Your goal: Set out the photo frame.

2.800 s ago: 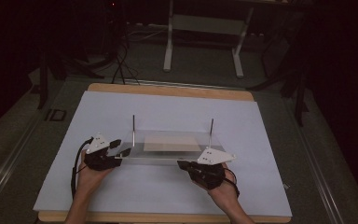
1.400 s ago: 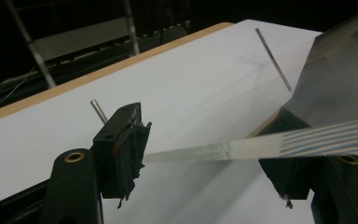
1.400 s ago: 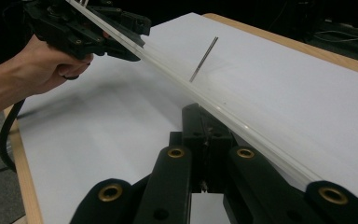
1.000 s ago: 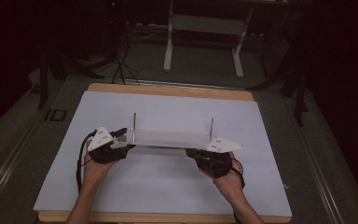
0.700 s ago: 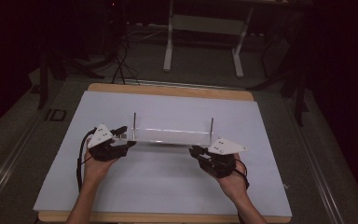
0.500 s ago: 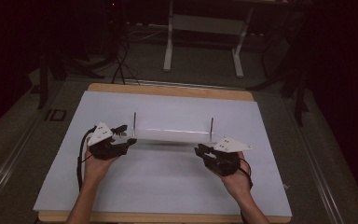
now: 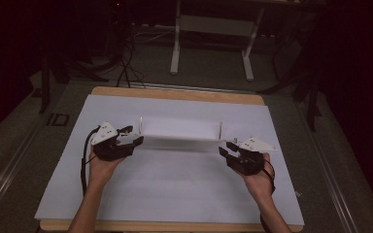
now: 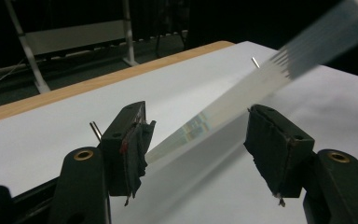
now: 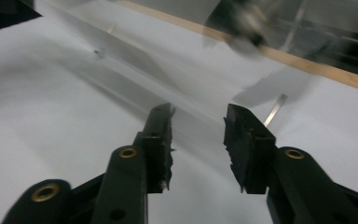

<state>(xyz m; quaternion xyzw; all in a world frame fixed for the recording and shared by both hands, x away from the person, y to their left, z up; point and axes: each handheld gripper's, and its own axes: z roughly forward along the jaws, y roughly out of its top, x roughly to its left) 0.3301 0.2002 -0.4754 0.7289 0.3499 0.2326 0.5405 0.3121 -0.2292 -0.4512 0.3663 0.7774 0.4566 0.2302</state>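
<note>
The clear plastic sheet (image 7: 179, 130) lies on the white table cover (image 7: 175, 184) between two thin metal pins (image 7: 220, 130), and its near left corner runs into the gap between the spread fingers of the left gripper (image 7: 132, 136); in the left gripper view the sheet's edge (image 8: 223, 109) passes between the two pads (image 8: 137, 140) with neither pad seen pressing on it. The right gripper (image 7: 226, 148) sits just off the sheet's right end, its jaws having just been opening, and in the right gripper view its fingers (image 9: 161, 135) stand apart with nothing between them.
</note>
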